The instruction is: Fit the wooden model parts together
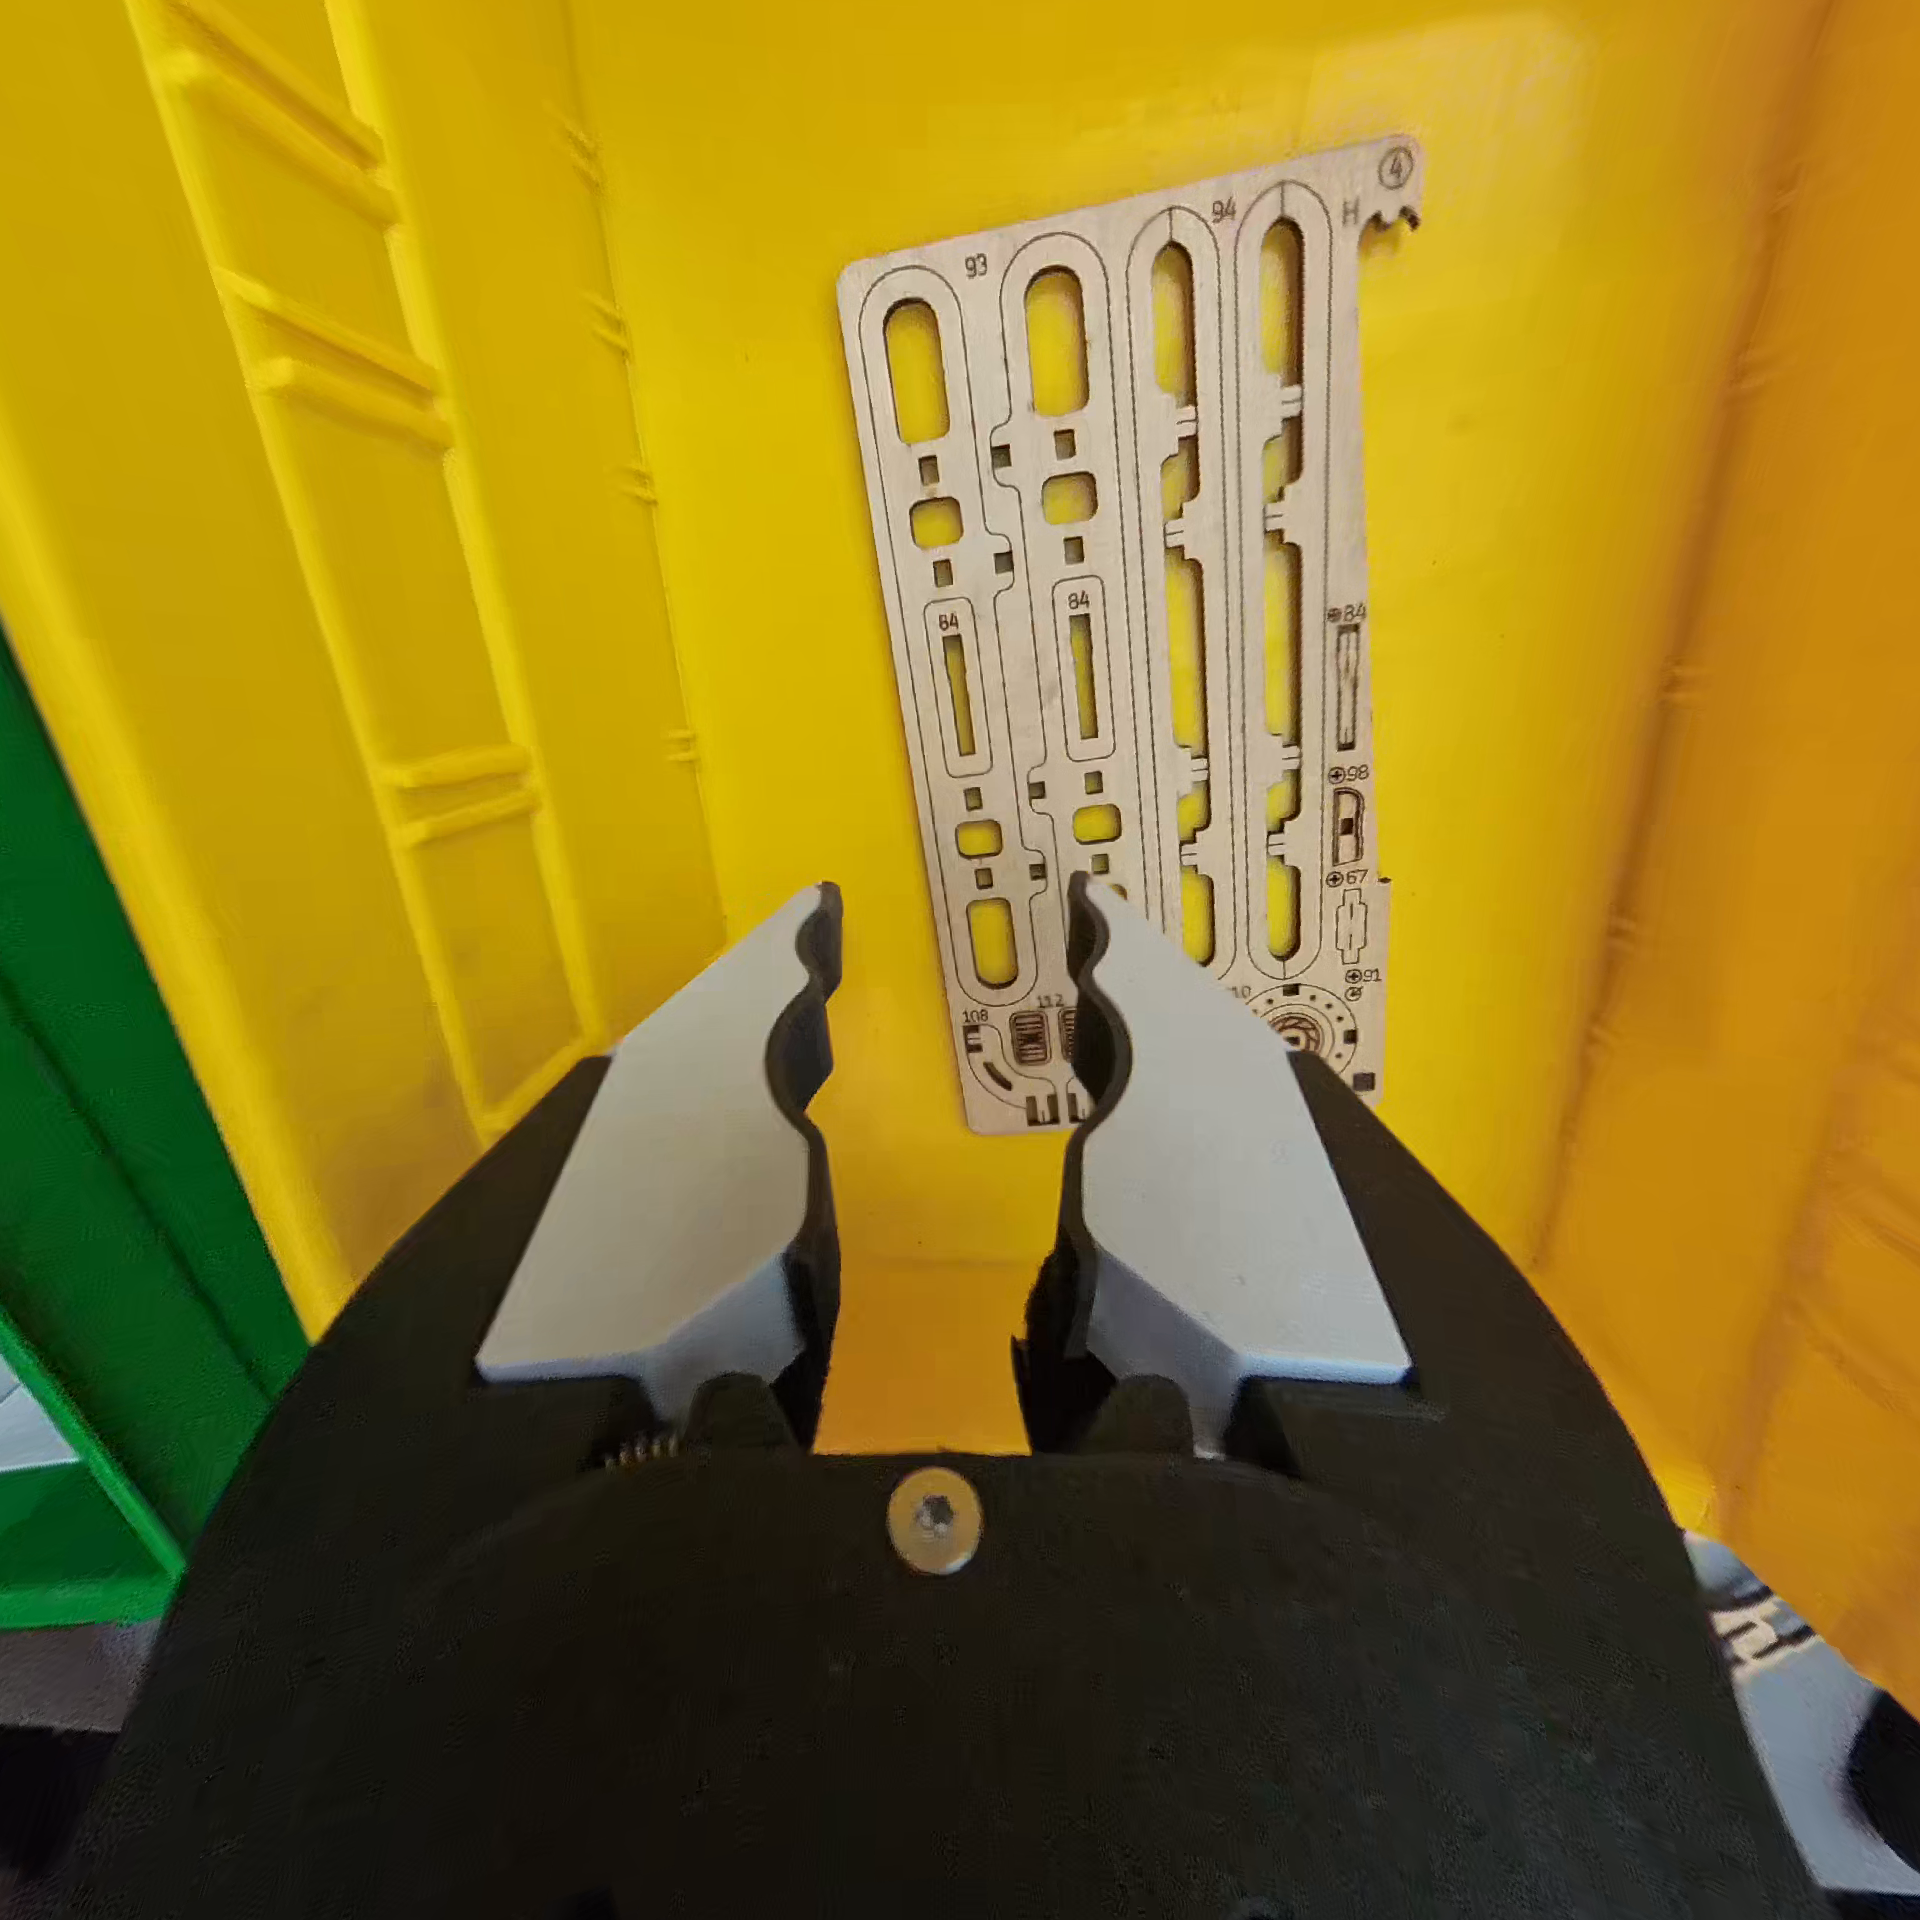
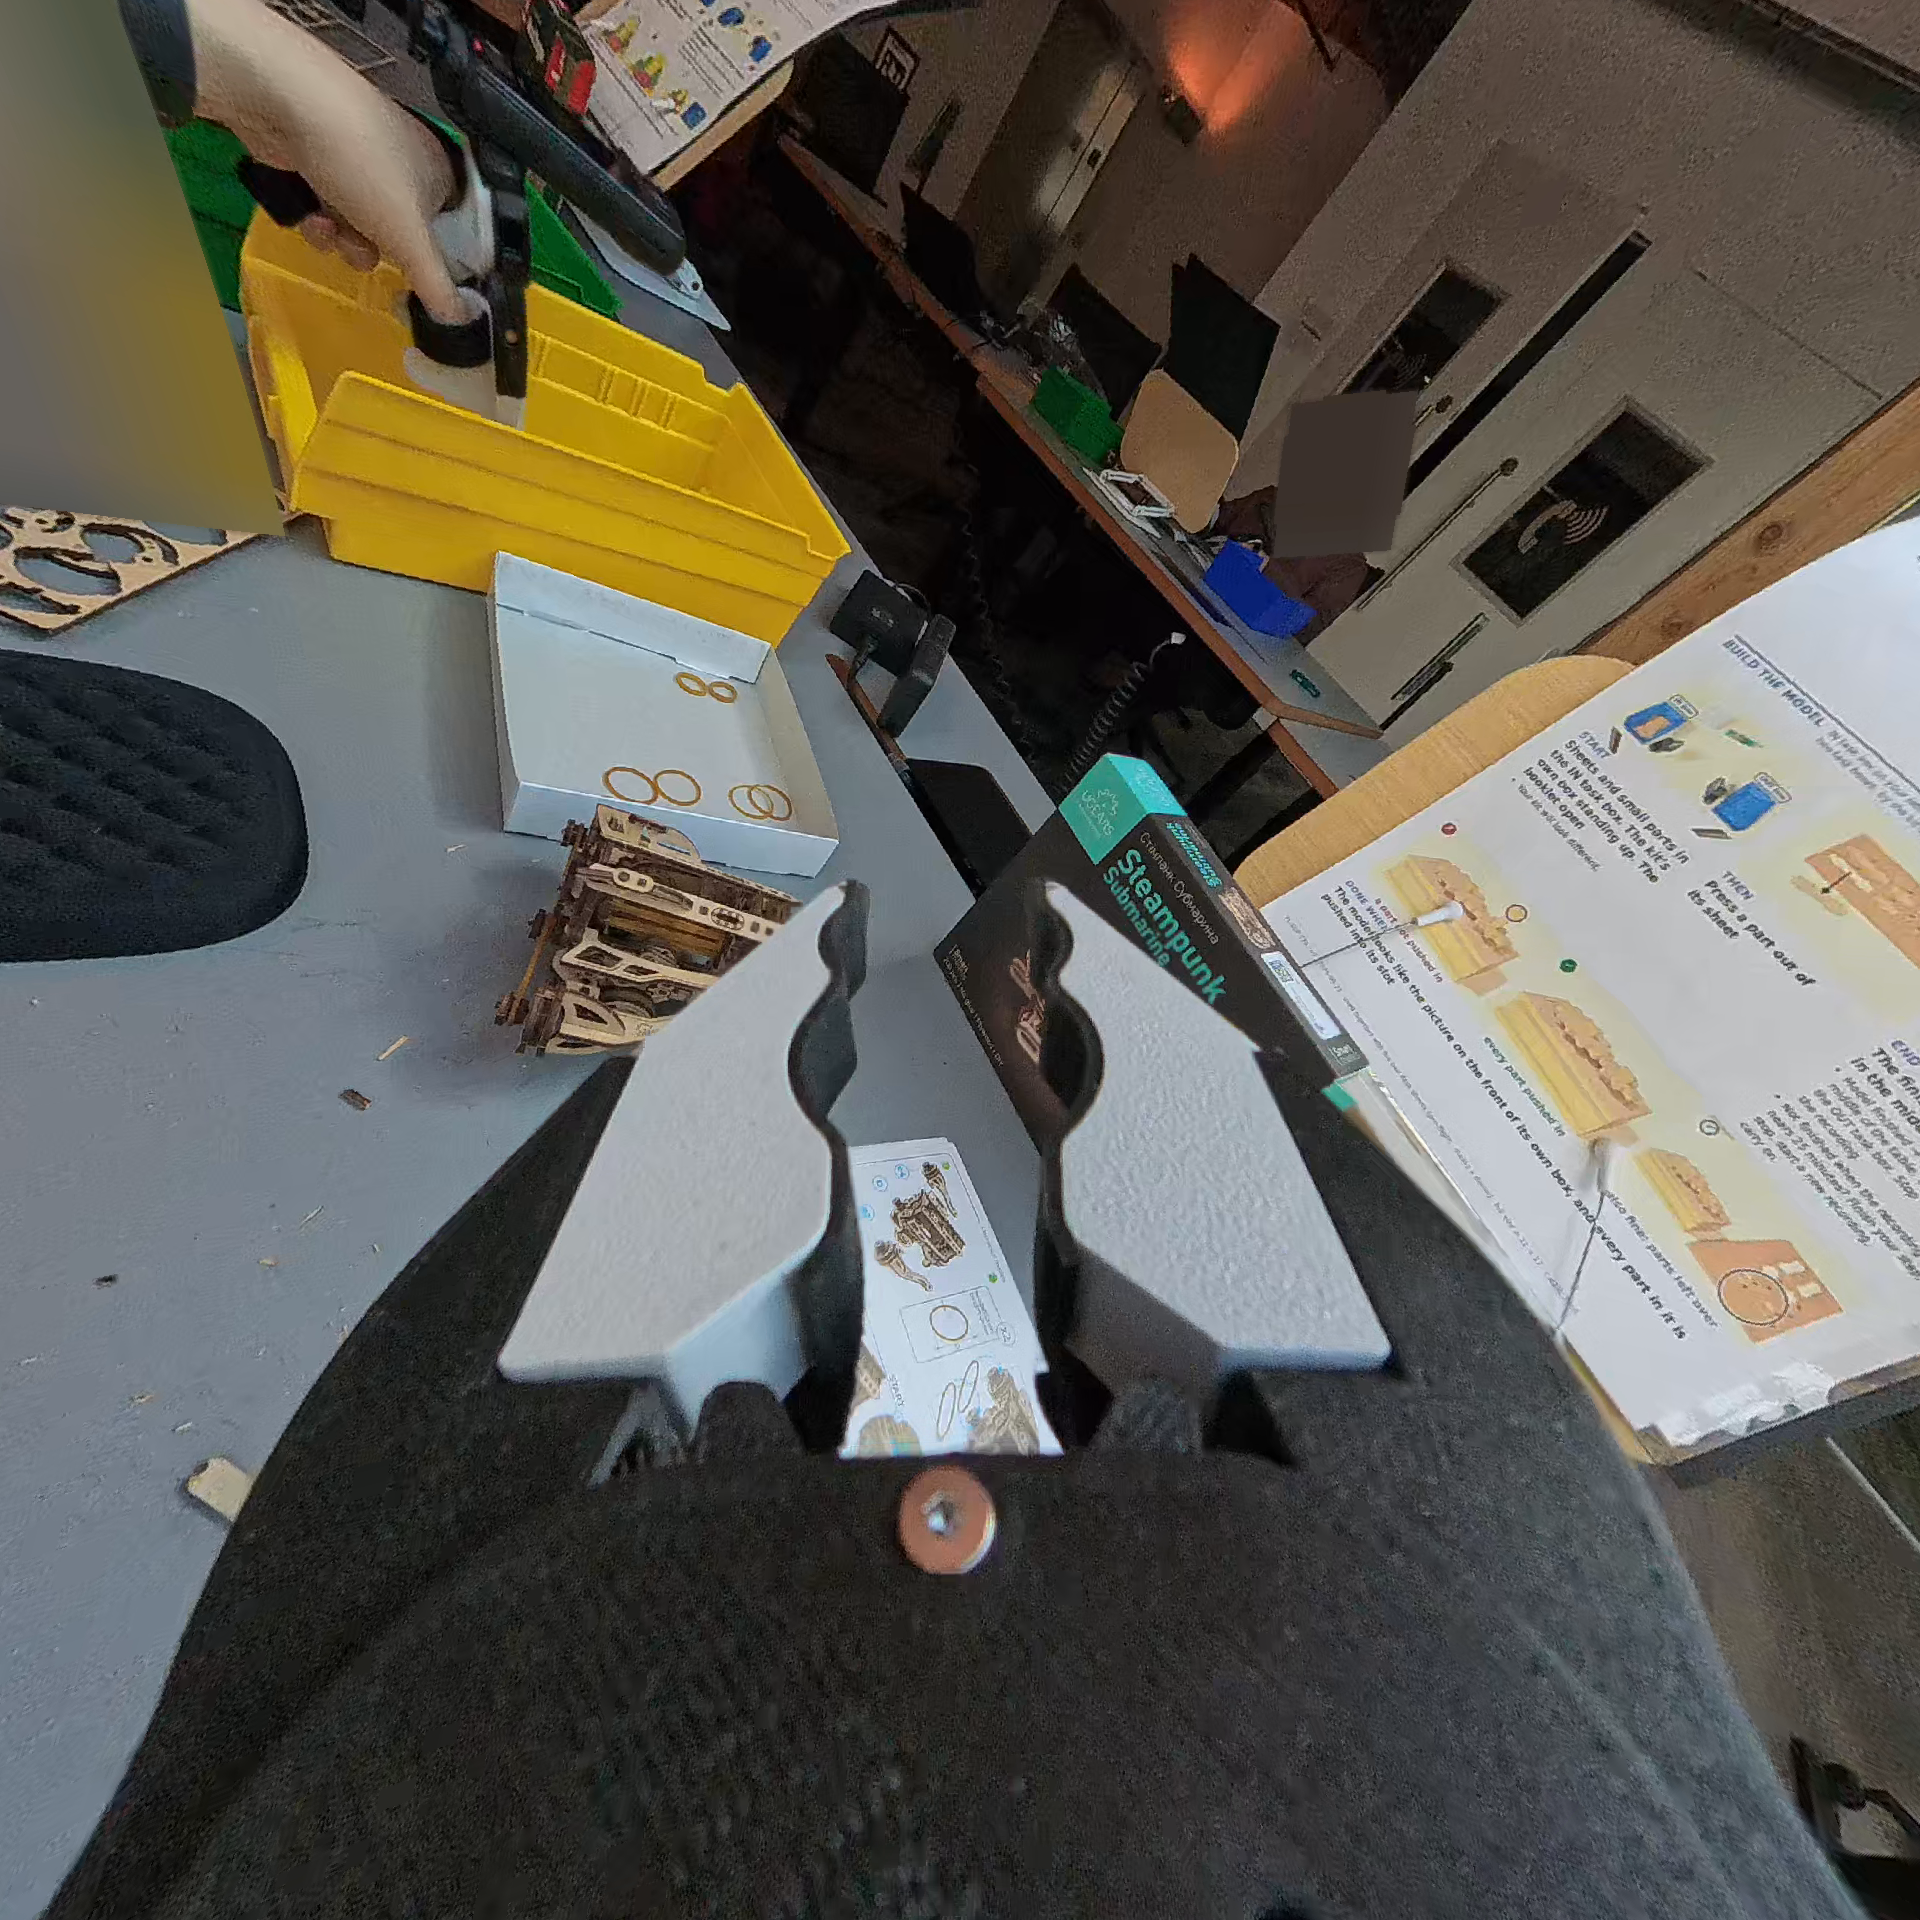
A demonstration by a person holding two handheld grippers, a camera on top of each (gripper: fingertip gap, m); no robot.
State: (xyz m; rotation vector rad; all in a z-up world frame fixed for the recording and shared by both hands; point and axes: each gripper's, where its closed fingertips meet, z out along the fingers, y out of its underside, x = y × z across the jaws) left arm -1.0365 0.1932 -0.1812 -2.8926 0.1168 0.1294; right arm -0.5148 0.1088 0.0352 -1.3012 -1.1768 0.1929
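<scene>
Two grippers are in play, and neither one holds anything. Your left gripper (image 1: 956, 904) reaches down into the yellow bin (image 1: 1558, 623), its jaws parted with a narrow gap and nothing between them. Just beyond its tips a thin wooden parts sheet (image 1: 1117, 665) lies flat on the bin floor, long slots cut through it and small parts still set along its near and right edges; the right fingertip overlaps the sheet's near end in the picture, but you cannot tell whether it touches. A green bin (image 1: 94, 1247) shows past the yellow wall on the left.

Your right gripper (image 2: 951, 894) hovers above the grey table (image 2: 208, 1195) with its jaws spread moderately and empty. Below the gap lies an open instruction booklet (image 2: 935, 1278), and a dark kit box (image 2: 1164, 935) stands tilted just to its right. The partly built wooden model (image 2: 634, 935) sits on the table just left of the left finger. Beyond it a shallow white tray (image 2: 623, 717) holds several rubber bands (image 2: 655, 787). Farther off, your hand (image 2: 332, 156) holds the left gripper inside the yellow bin. A second cut-out wooden sheet (image 2: 73, 561) lies at the far left, near a black padded mat (image 2: 125, 800). At the right a printed instruction page (image 2: 1662, 987) leans on a board
</scene>
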